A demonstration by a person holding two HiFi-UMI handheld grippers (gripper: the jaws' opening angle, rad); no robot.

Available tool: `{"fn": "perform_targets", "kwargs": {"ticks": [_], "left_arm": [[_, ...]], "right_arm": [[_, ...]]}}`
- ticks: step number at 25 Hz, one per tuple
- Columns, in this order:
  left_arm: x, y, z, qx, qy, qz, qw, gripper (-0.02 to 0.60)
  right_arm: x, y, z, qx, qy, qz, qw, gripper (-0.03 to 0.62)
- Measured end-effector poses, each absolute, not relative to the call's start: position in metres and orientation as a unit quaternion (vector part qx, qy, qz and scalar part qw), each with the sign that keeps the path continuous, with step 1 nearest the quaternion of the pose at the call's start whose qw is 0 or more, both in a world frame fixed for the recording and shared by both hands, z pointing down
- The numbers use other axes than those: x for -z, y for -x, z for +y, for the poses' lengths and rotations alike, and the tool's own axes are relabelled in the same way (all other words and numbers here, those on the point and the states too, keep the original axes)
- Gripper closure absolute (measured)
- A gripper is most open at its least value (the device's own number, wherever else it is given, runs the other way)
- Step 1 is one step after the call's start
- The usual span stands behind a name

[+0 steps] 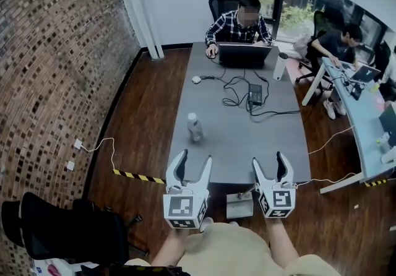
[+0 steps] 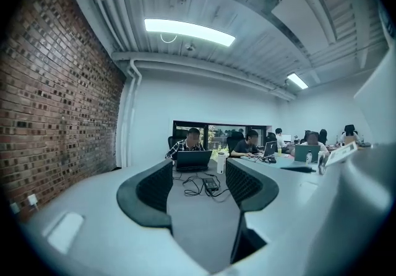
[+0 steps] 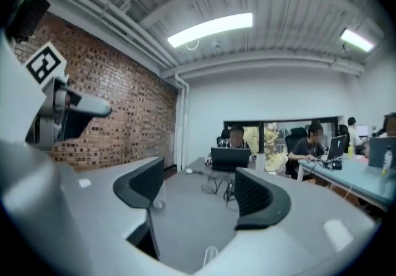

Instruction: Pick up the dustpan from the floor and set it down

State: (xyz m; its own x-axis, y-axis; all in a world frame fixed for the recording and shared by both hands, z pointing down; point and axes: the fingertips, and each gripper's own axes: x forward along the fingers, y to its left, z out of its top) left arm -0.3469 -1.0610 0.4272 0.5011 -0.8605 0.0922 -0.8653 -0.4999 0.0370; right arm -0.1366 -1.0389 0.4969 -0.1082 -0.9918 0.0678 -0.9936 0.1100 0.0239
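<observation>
A: Where is the dustpan [image 1: 239, 205] from the claws?

B: It lies on the wooden floor [image 1: 142, 138], lower than both claws and between them, just before the near edge of the grey table [image 1: 247, 138]. It is nearer to the right claw [image 1: 270, 158], below it and a little to its inner side. From the left claw [image 1: 194, 156] it is farther, below and to that claw's right.

A: Does any claw hold it?

B: No. In the right gripper view the jaws of the right claw [image 3: 198, 176] stand spread, and only the table top shows between them. The left claw [image 2: 198, 172] is spread in the same way and is empty. Both point level across the table, well above the pan.

A: How does the pan lie?

B: In the head view it is a flat grey plate, about square. A thin stem rises from its far side toward the right claw. I judge this is the handle, but it is small and I cannot be sure.

A: Which hand would make a next grasp?

B: In my judgement the right one. It must tip downward, then go down and slightly inward to meet that stem. The pan rests on the floor with nothing gripping it, so the task looks finished or nearly so.
</observation>
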Motion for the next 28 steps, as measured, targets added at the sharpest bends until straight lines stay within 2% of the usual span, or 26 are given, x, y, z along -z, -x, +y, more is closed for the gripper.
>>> {"fn": "perform_targets", "kwargs": {"ticks": [4,8,28], "left_arm": [[-0.417,0.343,-1.057,-0.019,-0.867,-0.498,0.020,0.331],[-0.410,0.339,-1.054,-0.005,-0.869,-0.494,0.013,0.331],[-0.414,0.324,-1.043,-0.008,-0.874,-0.486,0.020,0.333]], "right_arm": [[-0.426,0.136,-1.033,0.026,-0.672,-0.740,-0.012,0.233],[-0.392,0.137,-1.024,0.046,-0.672,-0.739,-0.022,0.248],[-0.395,0.130,-1.007,0.023,-0.663,-0.747,-0.027,0.263]]}}
